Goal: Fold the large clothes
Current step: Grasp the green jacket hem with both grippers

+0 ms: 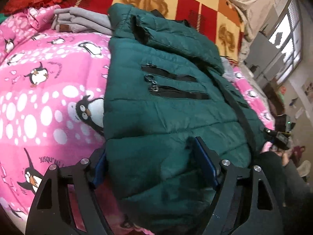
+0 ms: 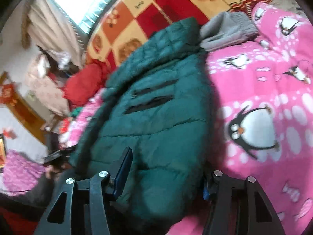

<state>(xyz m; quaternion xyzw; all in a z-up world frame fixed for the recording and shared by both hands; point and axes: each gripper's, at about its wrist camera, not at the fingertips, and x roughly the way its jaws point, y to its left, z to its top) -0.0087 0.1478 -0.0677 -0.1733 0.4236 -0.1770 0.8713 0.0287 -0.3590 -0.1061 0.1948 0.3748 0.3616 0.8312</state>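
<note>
Green jacket [image 1: 172,105] spread across pink blanket [image 1: 43,98], padded and quilted, two black zip pockets [image 1: 176,84] showing on the upper face, collar end pointing toward patchwork quilt [image 1: 195,2]. Left gripper [image 1: 152,156] at the jacket's near hem, fingers [image 1: 205,162] spread wide, a thick fold of the hem bulging between them; pads touching the fabric on both sides, no firm pinch visible. Right gripper [image 2: 166,172] at the hem as well, seen from the other side, fingers [image 2: 123,172] likewise spread around the padded edge, right-hand finger mostly hidden behind the jacket. Grey folded clothes [image 1: 82,19] stacked beyond the jacket's far corner, touching it, resting on the blanket. Same jacket [image 2: 156,107] in the right wrist view, blurred, running from the gripper up toward the quilt [image 2: 166,5], grey garment [image 2: 227,29] just beside its top end, blanket [image 2: 264,98] to the right. Red cushion [image 2: 86,84] near the jacket's left edge.
</note>
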